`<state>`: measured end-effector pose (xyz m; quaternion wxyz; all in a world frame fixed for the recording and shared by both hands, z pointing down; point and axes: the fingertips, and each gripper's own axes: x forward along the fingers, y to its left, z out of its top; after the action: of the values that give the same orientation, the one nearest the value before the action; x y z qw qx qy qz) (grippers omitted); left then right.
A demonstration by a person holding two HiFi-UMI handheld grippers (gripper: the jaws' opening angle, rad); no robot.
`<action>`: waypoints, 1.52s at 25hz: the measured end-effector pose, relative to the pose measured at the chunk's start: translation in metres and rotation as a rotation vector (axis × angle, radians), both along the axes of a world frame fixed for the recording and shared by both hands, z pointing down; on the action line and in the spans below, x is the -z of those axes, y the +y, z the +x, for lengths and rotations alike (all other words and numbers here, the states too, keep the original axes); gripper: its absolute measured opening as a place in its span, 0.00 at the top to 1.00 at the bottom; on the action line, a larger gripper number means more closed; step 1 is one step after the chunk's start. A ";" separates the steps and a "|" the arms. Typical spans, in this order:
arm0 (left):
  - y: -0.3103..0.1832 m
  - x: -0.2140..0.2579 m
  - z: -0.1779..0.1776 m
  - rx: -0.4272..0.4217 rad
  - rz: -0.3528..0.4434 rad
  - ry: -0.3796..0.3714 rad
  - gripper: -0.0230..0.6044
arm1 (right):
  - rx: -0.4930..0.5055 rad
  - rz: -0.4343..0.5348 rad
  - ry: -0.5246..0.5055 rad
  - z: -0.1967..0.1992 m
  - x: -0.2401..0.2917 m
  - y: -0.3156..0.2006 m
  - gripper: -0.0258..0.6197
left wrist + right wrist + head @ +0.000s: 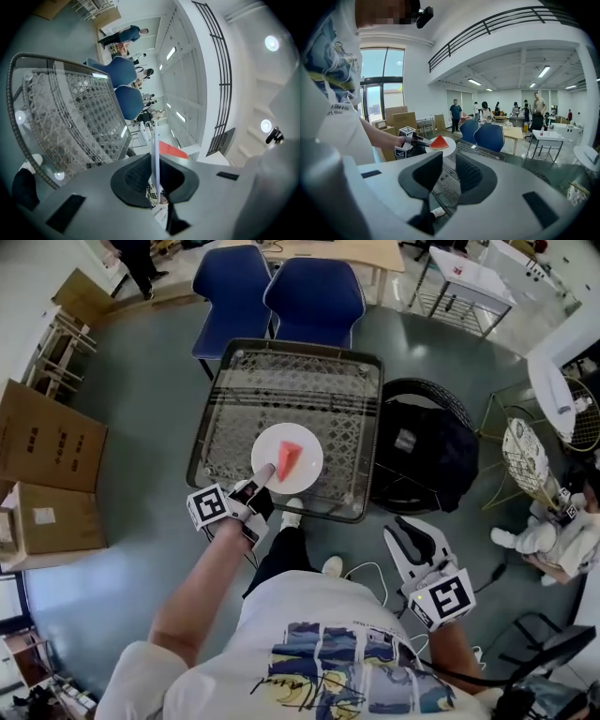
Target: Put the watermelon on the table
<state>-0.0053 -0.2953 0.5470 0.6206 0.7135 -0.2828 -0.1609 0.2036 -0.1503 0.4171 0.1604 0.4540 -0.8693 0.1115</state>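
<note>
In your left gripper view the plate [155, 154] stands edge-on between the jaws, so only a red sliver of the watermelon [171, 150] shows beyond it. In the head view, your left gripper [264, 474] covers the plate's near-left rim

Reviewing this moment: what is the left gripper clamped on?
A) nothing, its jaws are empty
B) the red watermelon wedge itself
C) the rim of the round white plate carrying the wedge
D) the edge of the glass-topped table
C: in the left gripper view, the left gripper's jaws pinch the round white plate, seen edge-on. The head view shows the red watermelon wedge lying on that plate.
</note>
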 end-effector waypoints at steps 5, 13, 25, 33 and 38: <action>-0.076 -0.046 -0.012 -0.005 -0.026 -0.023 0.92 | -0.024 -0.030 0.009 -0.015 -0.003 -0.059 0.84; -0.180 -0.120 -0.039 -0.013 -0.091 -0.099 0.92 | -0.080 -0.114 0.033 -0.042 -0.019 -0.123 0.84; -0.285 -0.201 -0.051 -0.024 -0.219 -0.181 0.92 | -0.162 -0.248 0.056 -0.054 -0.032 -0.181 0.84; -0.300 -0.236 -0.048 -0.040 -0.250 -0.213 0.92 | -0.185 -0.281 0.054 -0.053 -0.055 -0.187 0.84; -0.302 -0.248 -0.051 -0.062 -0.277 -0.293 0.92 | -0.177 -0.284 0.044 -0.057 -0.059 -0.196 0.84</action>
<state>-0.0565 -0.5976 0.7946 0.6698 0.6454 -0.3672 0.0043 0.1462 -0.3463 0.4760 0.2312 0.5038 -0.7978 0.2371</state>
